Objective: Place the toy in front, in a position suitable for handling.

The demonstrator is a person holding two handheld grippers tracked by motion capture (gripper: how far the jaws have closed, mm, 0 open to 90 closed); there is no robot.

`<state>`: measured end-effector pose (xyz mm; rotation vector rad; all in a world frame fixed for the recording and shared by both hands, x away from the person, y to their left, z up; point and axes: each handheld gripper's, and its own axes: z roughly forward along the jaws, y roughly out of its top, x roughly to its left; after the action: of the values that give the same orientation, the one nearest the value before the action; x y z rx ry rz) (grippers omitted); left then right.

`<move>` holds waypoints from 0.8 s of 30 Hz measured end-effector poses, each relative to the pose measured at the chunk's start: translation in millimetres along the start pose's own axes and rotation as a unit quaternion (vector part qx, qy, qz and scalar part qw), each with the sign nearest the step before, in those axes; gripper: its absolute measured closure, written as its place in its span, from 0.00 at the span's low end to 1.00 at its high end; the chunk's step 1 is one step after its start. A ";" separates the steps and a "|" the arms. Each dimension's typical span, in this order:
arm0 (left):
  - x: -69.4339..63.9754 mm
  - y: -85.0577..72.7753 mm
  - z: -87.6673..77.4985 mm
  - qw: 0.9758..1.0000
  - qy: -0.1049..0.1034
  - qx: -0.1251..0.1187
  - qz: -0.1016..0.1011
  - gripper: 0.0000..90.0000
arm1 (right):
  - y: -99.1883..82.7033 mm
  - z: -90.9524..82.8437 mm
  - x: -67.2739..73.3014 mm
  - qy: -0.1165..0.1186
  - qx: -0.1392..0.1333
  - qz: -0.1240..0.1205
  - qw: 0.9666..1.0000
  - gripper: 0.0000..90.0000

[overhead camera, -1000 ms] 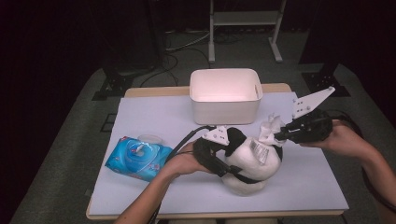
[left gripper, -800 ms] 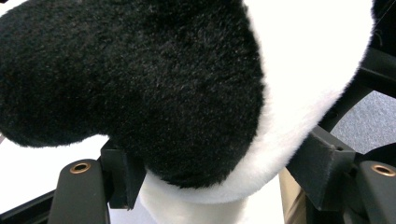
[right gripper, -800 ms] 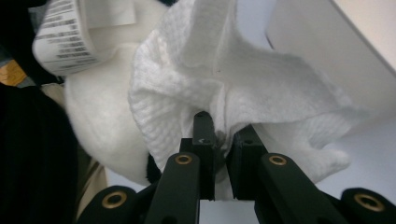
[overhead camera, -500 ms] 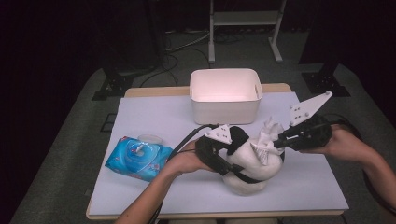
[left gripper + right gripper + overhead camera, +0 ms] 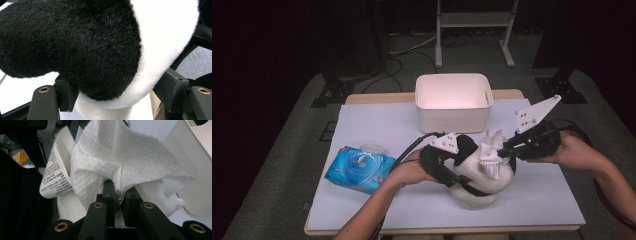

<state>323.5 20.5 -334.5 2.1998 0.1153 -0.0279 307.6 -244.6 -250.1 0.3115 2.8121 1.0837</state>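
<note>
High view, left to right: a blue wipes pack (image 5: 360,169) lies at the lower left of the white surface (image 5: 377,125), with a white bin (image 5: 452,101) at upper centre. At centre, the left tongs (image 5: 457,177) are clamped across a black-and-white plush toy (image 5: 484,187), which rests on the surface in the lower middle of the frame; the left gripper view shows the pads pressing the fur from both sides. To the right, the right tongs (image 5: 501,150) are clenched on a white wipe (image 5: 491,155) lying against the top of the toy; the right gripper view shows the wipe (image 5: 120,165) pinched between the jaws, beside the toy's printed label (image 5: 56,178). Compared with a second ago, the wipe has travelled slightly down and leftward over the toy, which suggests that wiping is under way. The left forearm enters from the bottom edge, angled up and right; the right hand (image 5: 574,152) reaches in from the right edge, nearly level.
</note>
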 end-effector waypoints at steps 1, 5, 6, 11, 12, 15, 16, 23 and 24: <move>0.5 -0.9 -0.3 1.000 -0.001 -0.001 -0.003 0.32 | -2.3 -0.7 0.0 0.000 0.001 0.001 1.000 0.91; 1.6 -3.3 -3.1 1.000 -0.001 -0.005 -0.005 0.32 | -15.1 -3.2 -0.4 0.003 -0.007 0.013 1.000 0.91; 1.5 -3.2 -3.0 1.000 -0.001 -0.005 -0.004 0.32 | -17.7 -3.6 -0.3 0.002 -0.009 0.014 1.000 0.91; 0.9 -0.1 -3.2 1.000 -0.001 -0.002 -0.001 0.32 | -18.6 -5.8 1.6 0.000 -0.009 0.012 1.000 0.91; 1.1 0.3 -3.4 1.000 0.000 -0.002 0.000 0.33 | -16.8 -6.6 2.0 -0.002 -0.007 0.011 1.000 0.91; 0.3 3.2 -5.6 1.000 0.003 -0.001 0.003 0.33 | -9.7 -7.8 2.5 -0.004 -0.009 0.005 1.000 0.91; -0.3 5.0 -6.4 1.000 0.005 0.001 0.006 0.33 | -7.2 -7.5 2.9 -0.003 -0.011 0.003 1.000 0.91; -1.0 5.1 -10.9 1.000 0.014 0.012 0.009 0.33 | 14.9 0.8 6.1 0.002 -0.005 -0.018 1.000 0.91; -0.7 3.7 -11.1 1.000 0.014 0.009 0.007 0.33 | 14.9 1.4 6.1 0.002 -0.004 -0.020 1.000 0.91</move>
<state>322.9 27.3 -324.9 2.2194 0.1160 0.0090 304.2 -231.5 -241.2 0.2526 2.8054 1.0877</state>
